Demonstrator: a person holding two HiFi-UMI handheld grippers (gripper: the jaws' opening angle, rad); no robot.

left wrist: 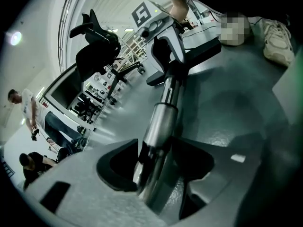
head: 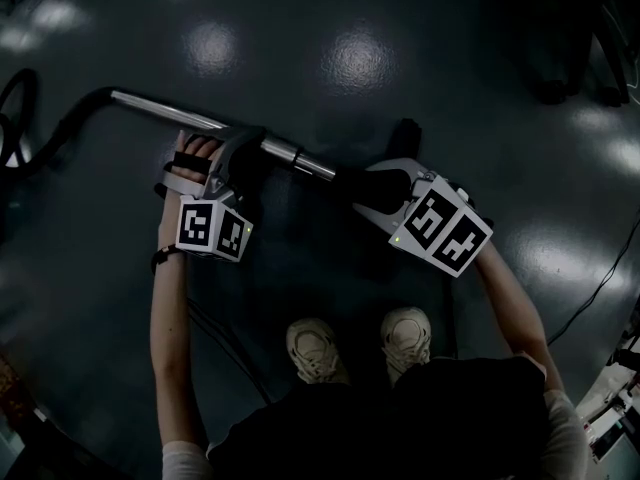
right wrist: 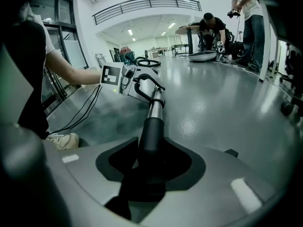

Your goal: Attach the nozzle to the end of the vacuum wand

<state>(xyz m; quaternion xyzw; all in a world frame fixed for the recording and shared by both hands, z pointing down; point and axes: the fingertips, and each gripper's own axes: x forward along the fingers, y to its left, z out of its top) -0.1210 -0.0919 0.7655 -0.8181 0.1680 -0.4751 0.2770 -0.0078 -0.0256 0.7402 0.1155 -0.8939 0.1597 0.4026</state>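
The chrome vacuum wand (head: 290, 153) lies slanted across the dark floor. My left gripper (head: 235, 153) straddles its middle. In the left gripper view the wand (left wrist: 161, 122) runs between the jaws of the left gripper (left wrist: 156, 169), close against the left pad with a sliver of floor showing on the right, so the jaws stand open around it. My right gripper (head: 375, 186) is shut on the black nozzle (head: 350, 178) at the wand's right end. In the right gripper view the nozzle (right wrist: 151, 131) fills the right gripper (right wrist: 150, 167) and meets the wand (right wrist: 156, 100) in line.
A black hose (head: 60, 128) curls off the wand's far left end. The person's shoes (head: 315, 353) stand just below the grippers. A cable (head: 600, 278) trails at the right. An office chair (left wrist: 94, 51) and people (right wrist: 246, 13) stand farther off.
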